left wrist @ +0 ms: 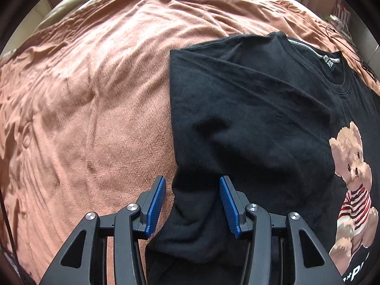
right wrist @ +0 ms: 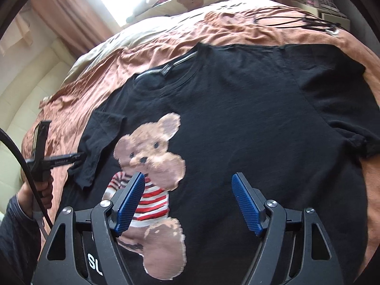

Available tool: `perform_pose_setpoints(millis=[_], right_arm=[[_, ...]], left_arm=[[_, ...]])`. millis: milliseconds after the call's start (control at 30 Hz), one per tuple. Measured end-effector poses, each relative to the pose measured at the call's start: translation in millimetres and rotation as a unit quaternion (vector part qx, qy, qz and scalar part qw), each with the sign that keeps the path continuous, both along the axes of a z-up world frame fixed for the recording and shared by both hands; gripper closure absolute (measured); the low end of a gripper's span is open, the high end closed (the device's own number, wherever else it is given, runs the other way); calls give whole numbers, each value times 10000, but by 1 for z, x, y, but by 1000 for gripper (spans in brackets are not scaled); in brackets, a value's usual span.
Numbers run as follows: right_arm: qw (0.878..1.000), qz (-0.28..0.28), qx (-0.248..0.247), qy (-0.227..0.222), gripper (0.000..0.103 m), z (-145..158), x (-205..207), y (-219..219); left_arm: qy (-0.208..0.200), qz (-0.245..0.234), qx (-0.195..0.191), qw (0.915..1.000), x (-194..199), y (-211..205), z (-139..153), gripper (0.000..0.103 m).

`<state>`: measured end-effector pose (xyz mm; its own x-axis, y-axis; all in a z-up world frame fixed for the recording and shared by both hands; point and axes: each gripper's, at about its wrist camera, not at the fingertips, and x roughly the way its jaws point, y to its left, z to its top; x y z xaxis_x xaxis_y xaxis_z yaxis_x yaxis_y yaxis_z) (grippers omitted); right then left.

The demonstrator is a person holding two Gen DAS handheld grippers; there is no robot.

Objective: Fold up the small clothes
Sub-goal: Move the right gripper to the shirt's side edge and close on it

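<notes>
A black T-shirt (left wrist: pixel 249 118) (right wrist: pixel 261 118) with a teddy-bear print (right wrist: pixel 152 147) lies face up on an orange-brown blanket (left wrist: pixel 95 95). One sleeve (right wrist: pixel 102 140) is folded inward onto the shirt front, while the other sleeve (right wrist: pixel 344 109) lies spread out flat. My left gripper (left wrist: pixel 192 179) (right wrist: pixel 79 159) points steeply down at that folded sleeve's end. Black cloth runs between its blue pads (left wrist: pixel 156 204), which stand apart without pressing it; a strip of blanket shows beside one pad. My right gripper (right wrist: pixel 188 175) hovers open over the bear print, holding nothing.
The blanket covers a bed; cream bedding and printed pillows (right wrist: pixel 190 0) lie at the far end. Black cables (right wrist: pixel 296 21) trail across the far right corner. A cream padded wall (right wrist: pixel 23 118) stands on the left. A hand (right wrist: pixel 35 194) holds the left gripper's handle.
</notes>
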<state>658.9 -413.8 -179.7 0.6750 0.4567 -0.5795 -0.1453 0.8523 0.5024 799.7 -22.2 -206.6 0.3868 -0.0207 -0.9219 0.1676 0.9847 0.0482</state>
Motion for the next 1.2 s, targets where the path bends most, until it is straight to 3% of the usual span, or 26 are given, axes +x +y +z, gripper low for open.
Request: perform_pose_setpoints(millis=[200,333,500,733,933,1000,1200], right_arm=[[9984,-536,153,66,21,1,-6,-45],[9960,-851,234,114,21,2,-8,-75],[9902,-1295,458,251,19,2,-16,-116],[9789,-1869,738,358,19,6,-39,-160],[9648,-2336,1106,487,20,-4,-57,-199],[9586,-2524,1200,546,24,-10,-62,-208],[9474,-2562,1770,742,53,-32,-61,-224]], left_arm=[[-86,-46,-150,9998,-21,0,16,51],[-150,-17,-312,9994,-35,1,30,43],[-378,11,-473,9982,-57,-1,49,23],[-508,28,-879,9948,-80,-2,56,21],[-437,-137,-805,9957,-93,-21,49,21],[-456,-223,-786,9956,-97,-27,49,21],[-477,-346,-772,9953,-99,-42,47,21]])
